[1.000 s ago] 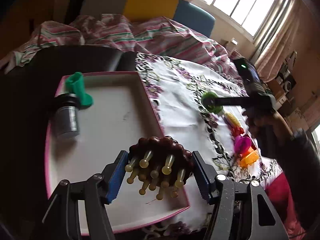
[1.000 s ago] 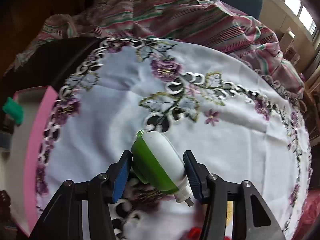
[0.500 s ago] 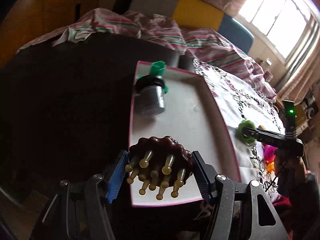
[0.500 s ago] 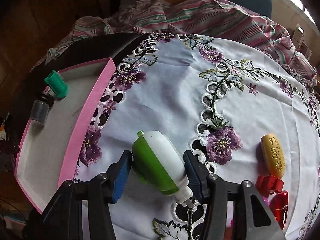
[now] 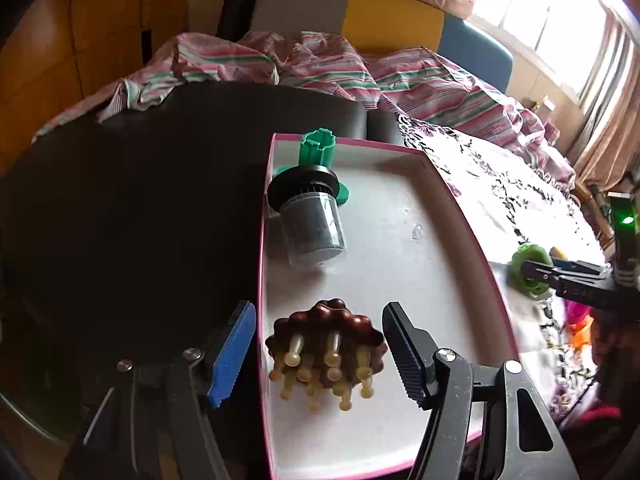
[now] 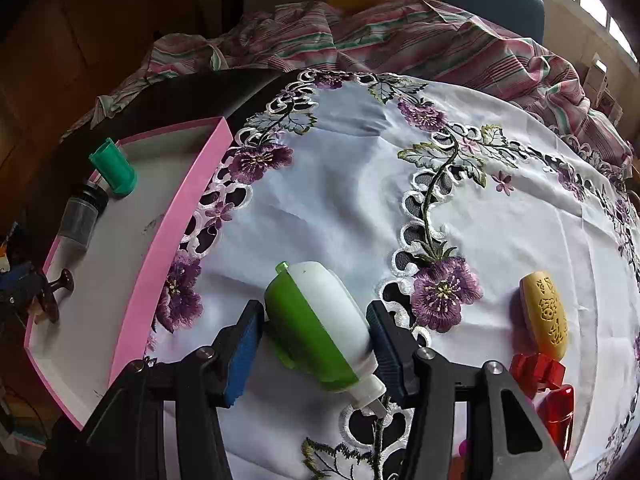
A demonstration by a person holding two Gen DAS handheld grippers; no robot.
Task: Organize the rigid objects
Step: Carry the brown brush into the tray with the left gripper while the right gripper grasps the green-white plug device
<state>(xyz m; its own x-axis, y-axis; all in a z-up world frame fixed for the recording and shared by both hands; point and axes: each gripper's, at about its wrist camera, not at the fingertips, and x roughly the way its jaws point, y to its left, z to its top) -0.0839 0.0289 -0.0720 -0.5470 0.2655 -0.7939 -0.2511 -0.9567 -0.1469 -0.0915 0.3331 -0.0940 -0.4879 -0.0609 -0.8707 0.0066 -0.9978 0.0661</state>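
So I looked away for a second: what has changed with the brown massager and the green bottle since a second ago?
The left gripper has opened and let go of the brown massager, which now rests in the pink tray with its pegs up; a second ago the fingers clamped it. The right gripper stays shut on the green-and-white bottle, still above the tablecloth. The green cap and grey jar haven't moved.

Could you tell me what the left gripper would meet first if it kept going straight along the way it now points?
Most likely the brown massager, which sits between the open jaws of the left gripper on the pink tray; beyond it lies the grey bottle.
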